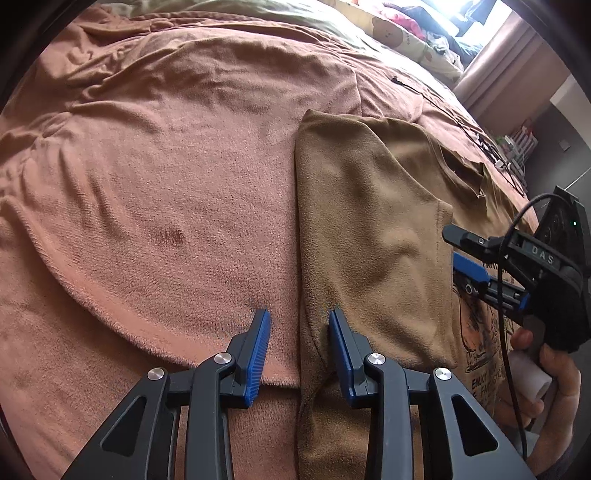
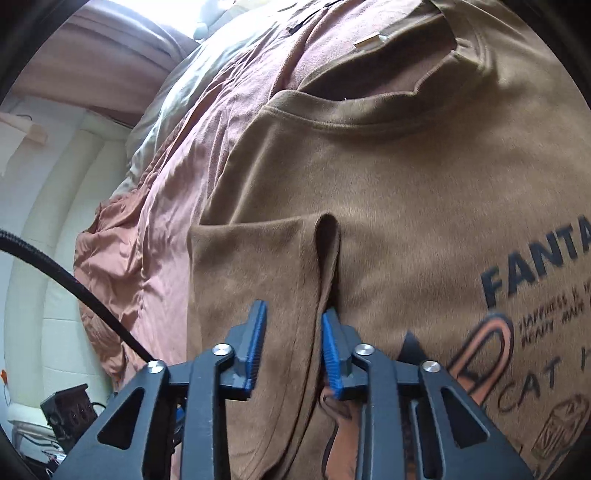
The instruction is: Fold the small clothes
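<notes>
- A brown T-shirt [image 1: 373, 206] lay on a bed covered by a pinkish-brown blanket [image 1: 166, 166]; its left side was folded inward, leaving a straight vertical edge against the blanket.
- The shirt's printed front, with dark lettering and an orange cartoon figure [image 2: 491, 347], faced up on its right portion.
- The neckline [image 2: 354, 122] lay toward the far end, collar opening visible.
- Left tongs [image 1: 299, 314] pointed steeply down at the folded edge, jaws partly spread. One fingertip stood over the blanket, the other over the shirt. Whether the pads pressed the cloth could not be told.
- Right tongs [image 2: 293, 314] straddled the folded sleeve [image 2: 258, 277] and a raised ridge of fabric beside it, with a narrow gap between the jaws. Cloth lay between the pads, but a firm pinch could not be confirmed.
- In the left wrist view, a hand [image 1: 550, 365] held the right tool's handle at the shirt's right edge.
- Pillows [image 1: 406, 33] and a curtain [image 1: 506, 55] stood at the far end of the bed.
</notes>
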The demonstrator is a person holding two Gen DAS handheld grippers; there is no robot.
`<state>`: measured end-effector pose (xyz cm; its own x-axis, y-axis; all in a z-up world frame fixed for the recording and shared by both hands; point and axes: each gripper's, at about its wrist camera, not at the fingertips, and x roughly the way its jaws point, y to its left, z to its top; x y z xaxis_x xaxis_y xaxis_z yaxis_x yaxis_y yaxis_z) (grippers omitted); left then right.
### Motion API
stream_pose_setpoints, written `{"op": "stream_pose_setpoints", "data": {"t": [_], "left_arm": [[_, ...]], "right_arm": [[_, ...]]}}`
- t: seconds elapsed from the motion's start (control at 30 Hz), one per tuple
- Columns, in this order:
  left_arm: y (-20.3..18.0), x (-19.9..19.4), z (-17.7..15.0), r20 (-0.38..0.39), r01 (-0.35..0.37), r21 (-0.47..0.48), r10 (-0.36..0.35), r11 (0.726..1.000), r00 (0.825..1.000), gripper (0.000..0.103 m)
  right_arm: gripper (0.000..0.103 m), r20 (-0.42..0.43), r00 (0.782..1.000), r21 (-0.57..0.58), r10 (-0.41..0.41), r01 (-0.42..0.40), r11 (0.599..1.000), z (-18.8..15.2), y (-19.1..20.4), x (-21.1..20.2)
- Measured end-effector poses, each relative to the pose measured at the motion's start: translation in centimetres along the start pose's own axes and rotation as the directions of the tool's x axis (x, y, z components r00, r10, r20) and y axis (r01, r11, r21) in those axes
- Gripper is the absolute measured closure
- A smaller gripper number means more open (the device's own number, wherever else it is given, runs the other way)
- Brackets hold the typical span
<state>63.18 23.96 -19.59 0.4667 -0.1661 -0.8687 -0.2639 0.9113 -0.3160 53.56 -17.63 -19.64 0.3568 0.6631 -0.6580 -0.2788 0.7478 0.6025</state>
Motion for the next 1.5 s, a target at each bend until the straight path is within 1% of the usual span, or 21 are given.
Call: {"op": "stream_pose_setpoints", "data": {"t": [0.03, 0.07, 0.13, 0.23, 0.3, 0.4, 0.53, 0.63, 0.7, 0.77, 0.83, 0.97, 1.03, 1.13, 1.2, 1.3, 1.33, 1.37, 1.43, 1.47, 1.5], "left_arm": [[0.0, 0.0, -0.1, -0.002, -0.002, 0.001, 0.002, 1.000, 1.000, 0.068], [-0.1, -0.1, -0.2, -0.004, -0.002, 0.003, 0.002, 1.000, 1.000, 0.068], [-0.1, -0.1, -0.3, -0.008, -0.005, 0.002, 0.005, 1.000, 1.000, 0.068], [-0.3, -0.1, -0.5, -0.009, -0.014, 0.008, 0.014, 1.000, 1.000, 0.068], [-0.2, -0.2, -0.7, -0.008, -0.015, 0.007, 0.015, 1.000, 1.000, 0.068], [-0.3, -0.2, -1.0, -0.006, -0.021, 0.016, 0.021, 1.000, 1.000, 0.068], [-0.6, -0.2, -1.1, -0.015, -0.027, 0.027, 0.028, 0.999, 1.000, 0.068], [-0.4, -0.5, -1.3, -0.020, -0.022, 0.028, 0.022, 0.999, 1.000, 0.068], [-0.3, -0.7, -1.5, -0.019, -0.017, 0.023, 0.017, 1.000, 1.000, 0.068], [-0.3, -0.8, -1.7, -0.018, -0.017, 0.015, 0.017, 1.000, 1.000, 0.068], [-0.5, -1.1, -2.0, -0.016, -0.019, 0.012, 0.019, 1.000, 1.000, 0.068], [-0.7, -1.9, -2.4, -0.014, 0.000, 0.003, 0.000, 1.000, 1.000, 0.068], [-0.7, -2.4, -2.7, -0.008, -0.003, 0.000, 0.003, 1.000, 1.000, 0.068], [-0.5, -3.4, -3.2, 0.005, 0.001, -0.014, -0.001, 1.000, 1.000, 0.067], [-0.3, -4.2, -3.5, 0.012, 0.000, -0.020, 0.000, 1.000, 1.000, 0.068], [0.1, -5.5, -4.1, 0.029, -0.002, -0.029, 0.003, 1.000, 1.000, 0.068], [0.3, -5.9, -4.3, 0.035, -0.001, -0.035, 0.003, 0.999, 0.999, 0.068], [0.4, -6.3, -4.5, 0.040, 0.000, -0.041, 0.002, 0.999, 0.999, 0.068], [0.7, -7.0, -4.9, 0.051, 0.005, -0.053, -0.002, 0.999, 0.999, 0.068], [0.8, -7.2, -5.1, 0.055, 0.007, -0.057, -0.004, 0.998, 0.998, 0.067], [0.9, -7.5, -5.3, 0.059, 0.009, -0.061, -0.005, 0.998, 0.998, 0.067]], "right_arm": [[0.096, 0.001, 1.000, -0.008, -0.009, 0.009, 1.000, 0.3, -0.1, 0.2], [0.102, -0.001, 1.000, -0.016, -0.022, 0.022, 1.000, 0.4, -0.2, 0.3], [0.103, 0.002, 1.000, -0.003, -0.009, 0.009, 1.000, 0.4, -0.6, 0.0], [0.103, 0.038, 0.998, -0.014, -0.039, 0.040, 0.999, -0.3, -0.6, -1.2], [0.103, 0.046, 0.998, -0.025, -0.046, 0.047, 0.999, -0.9, -0.6, -1.8], [0.103, 0.019, 0.999, -0.038, -0.047, 0.048, 0.998, -0.9, -0.5, -1.4], [0.101, -0.030, 0.999, 0.005, -0.045, 0.045, 0.999, -0.6, -0.6, -1.7], [0.099, -0.029, 0.997, -0.045, -0.077, 0.075, 0.996, -1.1, 0.1, -2.9], [0.090, -0.048, 0.995, -0.073, -0.085, 0.081, 0.994, -1.6, 0.5, -3.3], [0.063, -0.053, 0.996, -0.084, -0.074, 0.069, 0.994, -2.2, 0.8, -4.0], [0.050, -0.048, 0.998, -0.094, -0.046, 0.041, 0.995, -2.8, 1.1, -4.8], [0.050, -0.085, 0.996, -0.079, 0.038, -0.045, 0.996, -4.0, 1.3, -5.3], [0.050, -0.101, 0.993, -0.067, 0.064, -0.071, 0.995, -4.6, 1.5, -4.9], [0.050, -0.104, 0.994, -0.079, 0.032, -0.040, 0.996, -5.4, 1.6, -4.2], [0.050, -0.122, 0.991, -0.057, 0.051, -0.059, 0.997, -5.9, 1.5, -3.4], [0.050, -0.136, 0.990, -0.050, 0.038, -0.045, 0.998, -6.6, 1.7, -2.4], [0.057, -0.132, 0.991, -0.052, 0.035, -0.042, 0.998, -6.7, 1.8, -2.3], [0.075, -0.130, 0.991, -0.050, 0.033, -0.040, 0.998, -6.7, 2.0, -2.1], [0.097, -0.137, 0.990, -0.026, 0.034, -0.038, 0.999, -6.6, 1.9, -1.4], [0.102, -0.142, 0.989, -0.016, 0.027, -0.030, 0.999, -6.7, 1.8, -1.1], [0.102, -0.139, 0.990, -0.010, 0.018, -0.020, 1.000, -6.8, 1.6, -1.2]]}}
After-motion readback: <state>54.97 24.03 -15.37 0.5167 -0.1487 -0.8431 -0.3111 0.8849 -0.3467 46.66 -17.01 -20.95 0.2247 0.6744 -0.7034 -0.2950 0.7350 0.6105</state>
